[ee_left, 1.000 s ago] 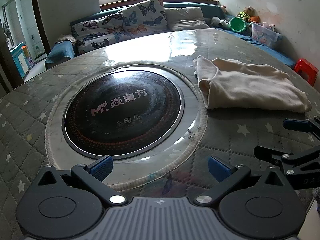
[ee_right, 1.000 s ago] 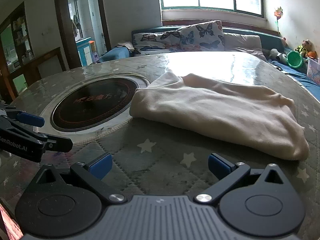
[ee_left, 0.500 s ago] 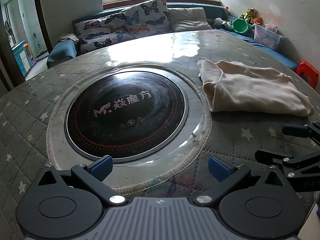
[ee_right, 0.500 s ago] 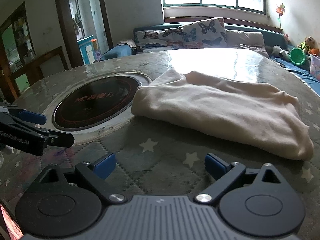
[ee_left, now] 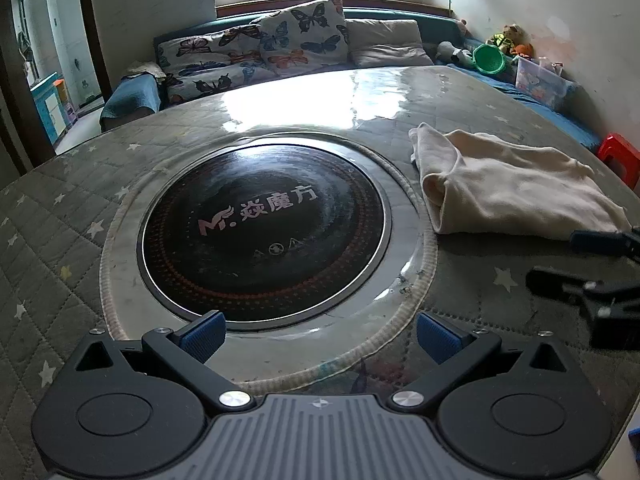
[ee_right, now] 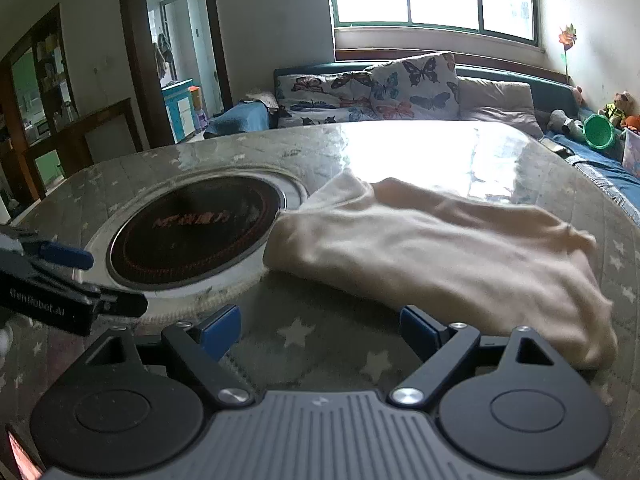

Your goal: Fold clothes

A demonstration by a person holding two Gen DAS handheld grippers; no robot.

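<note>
A cream garment (ee_left: 512, 188) lies folded into a flat bundle on the round table, right of the black hob; it fills the middle of the right wrist view (ee_right: 448, 252). My left gripper (ee_left: 320, 338) hovers open over the hob's near rim with nothing between its fingers. My right gripper (ee_right: 320, 330) sits just short of the garment's near edge. Its jaws are closing, and only star-patterned table cover shows between the pads. Each gripper shows at the edge of the other's view: the right gripper (ee_left: 576, 260) and the left gripper (ee_right: 96, 280).
A round black induction hob (ee_left: 264, 232) with a steel rim is set into the quilted, star-patterned table (ee_left: 60, 240). Behind the table runs a sofa with butterfly cushions (ee_left: 280, 48). A red stool (ee_left: 620, 156) and a clear toy box (ee_left: 540, 84) stand at the right.
The right gripper's jaws have narrowed and it has edged closer to the garment. The left gripper has barely shifted; the view tilted slightly upward.
</note>
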